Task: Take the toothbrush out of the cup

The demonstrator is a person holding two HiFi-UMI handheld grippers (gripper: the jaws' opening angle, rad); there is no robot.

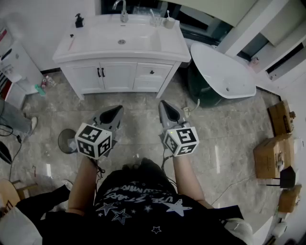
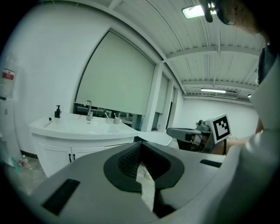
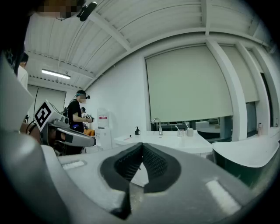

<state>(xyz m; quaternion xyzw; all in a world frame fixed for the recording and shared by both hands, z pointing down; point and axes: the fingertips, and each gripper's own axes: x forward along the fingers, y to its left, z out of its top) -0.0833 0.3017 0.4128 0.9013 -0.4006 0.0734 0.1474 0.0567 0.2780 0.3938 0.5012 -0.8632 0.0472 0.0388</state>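
Note:
Two cups stand at the back right of the white vanity top: a clear glass (image 1: pixel 155 20) and a white cup (image 1: pixel 169 22), each with a toothbrush (image 1: pixel 167 14) sticking up. From the right gripper view they are small and far, the white cup (image 3: pixel 190 131) beside the glass (image 3: pixel 180 132); the left gripper view also has the white cup (image 2: pixel 117 119) in the distance. My left gripper (image 1: pixel 118 110) and right gripper (image 1: pixel 163 103) are held side by side over the floor, well short of the vanity, both shut and holding nothing. Their tips meet in the left gripper (image 2: pixel 140 145) and right gripper (image 3: pixel 141 145) views.
The vanity (image 1: pixel 120 67) has a basin, a tap (image 1: pixel 122 10), a black soap pump (image 1: pixel 79 20) and a thin pink stick (image 1: pixel 71 43) on its left. A white bathtub (image 1: pixel 222 72) stands to the right, cardboard boxes (image 1: pixel 272 153) farther right. Another person (image 3: pixel 78 116) stands at the left.

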